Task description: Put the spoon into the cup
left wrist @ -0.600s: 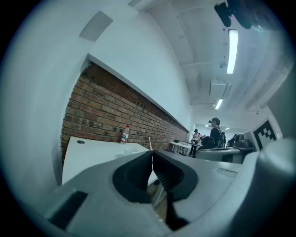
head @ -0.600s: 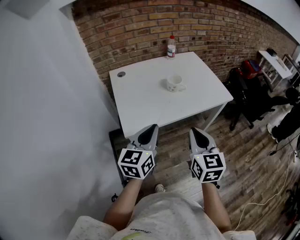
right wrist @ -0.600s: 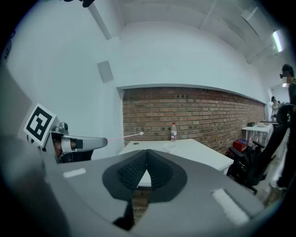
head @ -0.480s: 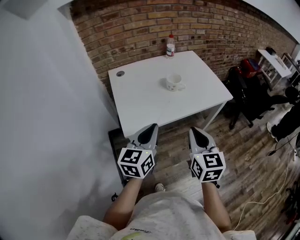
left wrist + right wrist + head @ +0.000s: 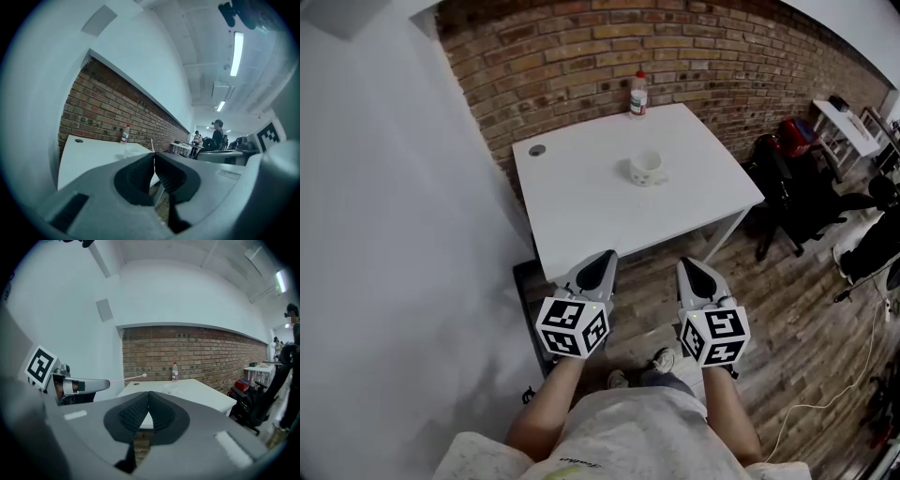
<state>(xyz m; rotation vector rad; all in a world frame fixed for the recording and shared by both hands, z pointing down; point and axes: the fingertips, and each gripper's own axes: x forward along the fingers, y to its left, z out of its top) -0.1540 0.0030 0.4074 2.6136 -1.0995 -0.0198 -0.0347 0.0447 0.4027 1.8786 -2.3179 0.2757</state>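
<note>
A white cup point(image 5: 646, 168) stands near the middle of the white table point(image 5: 581, 206); it shows faintly in the left gripper view point(image 5: 132, 150) and the right gripper view point(image 5: 170, 389). My left gripper point(image 5: 601, 260) is shut on a thin spoon point(image 5: 133, 377), which sticks out past its jaws; from behind the spoon point(image 5: 152, 144) is a slim white line. My right gripper point(image 5: 690, 266) is shut with nothing in it. Both are held side by side short of the table's near edge, well away from the cup.
A plastic bottle point(image 5: 637, 94) stands at the table's far edge by the brick wall. A round cable hole point(image 5: 536, 150) is in the far left corner. Dark chairs and bags point(image 5: 792, 173) crowd the right. A black object point(image 5: 528, 291) lies on the floor under the table.
The table has slid slightly left in the head view, and a foot now shows on the floor between the grippers. Both grippers keep their pose.
</note>
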